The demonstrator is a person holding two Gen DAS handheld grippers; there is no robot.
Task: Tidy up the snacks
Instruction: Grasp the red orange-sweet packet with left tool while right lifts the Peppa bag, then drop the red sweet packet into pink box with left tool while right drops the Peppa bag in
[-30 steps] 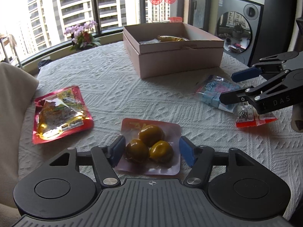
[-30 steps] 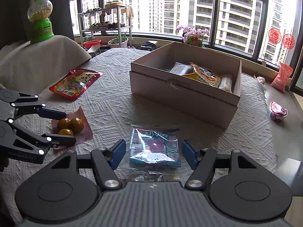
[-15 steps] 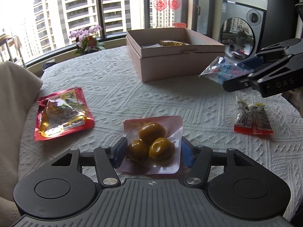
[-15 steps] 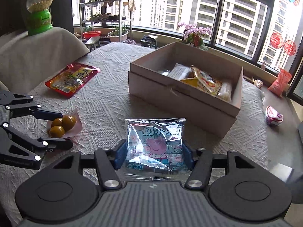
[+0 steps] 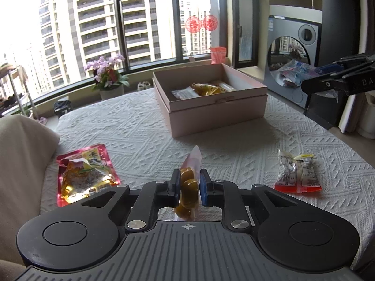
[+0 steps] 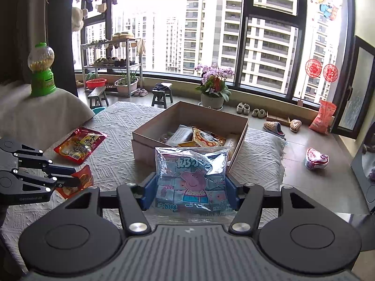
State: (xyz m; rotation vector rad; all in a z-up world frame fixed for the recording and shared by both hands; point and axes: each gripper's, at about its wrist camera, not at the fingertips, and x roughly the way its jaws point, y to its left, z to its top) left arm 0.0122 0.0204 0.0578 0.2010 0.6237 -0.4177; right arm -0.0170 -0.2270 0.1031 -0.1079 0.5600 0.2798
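My left gripper is shut on the pink pack of yellow-brown balls, held on edge above the white tablecloth. My right gripper is shut on the blue Peppa Pig candy bag, lifted in front of the open pink box. The box holds several snack packs. The right gripper also shows at the right edge of the left wrist view with the bag. The left gripper shows in the right wrist view with its pack.
A red and yellow snack pack lies on the left of the table, also in the right wrist view. A small red-edged pack lies on the right. A cushioned chair back stands at the left. A flower pot sits beyond.
My left gripper closed on the pack of balls and lifted it on edge. My right gripper raised the Peppa Pig bag higher, toward the box.
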